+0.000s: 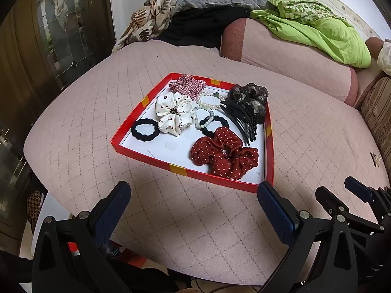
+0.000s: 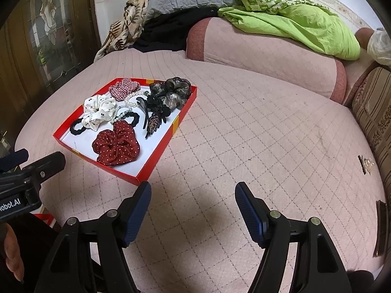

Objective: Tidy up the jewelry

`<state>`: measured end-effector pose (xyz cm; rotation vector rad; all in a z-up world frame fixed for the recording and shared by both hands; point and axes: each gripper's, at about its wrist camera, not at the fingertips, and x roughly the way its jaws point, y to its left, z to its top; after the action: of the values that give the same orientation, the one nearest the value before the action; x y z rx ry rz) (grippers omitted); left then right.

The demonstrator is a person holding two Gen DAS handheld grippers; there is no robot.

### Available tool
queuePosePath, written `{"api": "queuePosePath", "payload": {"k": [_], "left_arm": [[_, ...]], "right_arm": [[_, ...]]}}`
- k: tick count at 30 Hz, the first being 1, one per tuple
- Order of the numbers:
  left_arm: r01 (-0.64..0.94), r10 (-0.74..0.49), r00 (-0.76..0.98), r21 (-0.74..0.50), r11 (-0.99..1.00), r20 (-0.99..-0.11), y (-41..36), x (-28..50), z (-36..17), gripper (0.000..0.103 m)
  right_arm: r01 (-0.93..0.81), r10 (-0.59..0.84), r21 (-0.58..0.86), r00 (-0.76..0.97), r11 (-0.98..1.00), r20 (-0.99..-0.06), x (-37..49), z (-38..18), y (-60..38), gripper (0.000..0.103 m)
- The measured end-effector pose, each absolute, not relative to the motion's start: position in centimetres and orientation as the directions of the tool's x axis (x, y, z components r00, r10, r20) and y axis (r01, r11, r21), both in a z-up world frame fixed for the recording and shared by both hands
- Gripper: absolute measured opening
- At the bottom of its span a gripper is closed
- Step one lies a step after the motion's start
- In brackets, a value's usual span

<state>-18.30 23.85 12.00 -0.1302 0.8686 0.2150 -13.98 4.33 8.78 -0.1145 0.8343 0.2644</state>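
Note:
A red tray (image 1: 182, 169) (image 2: 160, 155) lies on the pink quilted bed. It holds a red dotted scrunchie (image 1: 224, 155) (image 2: 117, 144), a white scrunchie (image 1: 173, 113) (image 2: 99, 111), a checked scrunchie (image 1: 187, 84), a dark scrunchie (image 1: 249, 95) (image 2: 172, 90), a black hair tie (image 1: 144, 130), pearl bracelets (image 1: 207, 101) and a black comb clip (image 1: 240, 122) (image 2: 152, 119). My left gripper (image 1: 194, 195) is open and empty, just before the tray's near edge. My right gripper (image 2: 193, 195) is open and empty, to the right of the tray.
A small hair clip (image 2: 365, 164) (image 1: 375, 158) lies on the bed at the far right, near a striped cushion (image 2: 374, 117). A pink bolster (image 2: 264, 56), a green blanket (image 2: 300, 24) and piled cloths sit behind. A dark door (image 1: 36, 48) stands at left.

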Motion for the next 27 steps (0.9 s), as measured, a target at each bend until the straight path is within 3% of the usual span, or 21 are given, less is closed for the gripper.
{"api": "queuePosePath", "payload": {"k": [27], "left_arm": [[-0.277,0.136,0.626,-0.056,0.959,-0.768,23.79,-18.42,11.94,0.103]], "right_arm": [[-0.289,0.203,0.015,0.633,0.957,-0.747,-14.15,8.49,4.46,0.076]]}}
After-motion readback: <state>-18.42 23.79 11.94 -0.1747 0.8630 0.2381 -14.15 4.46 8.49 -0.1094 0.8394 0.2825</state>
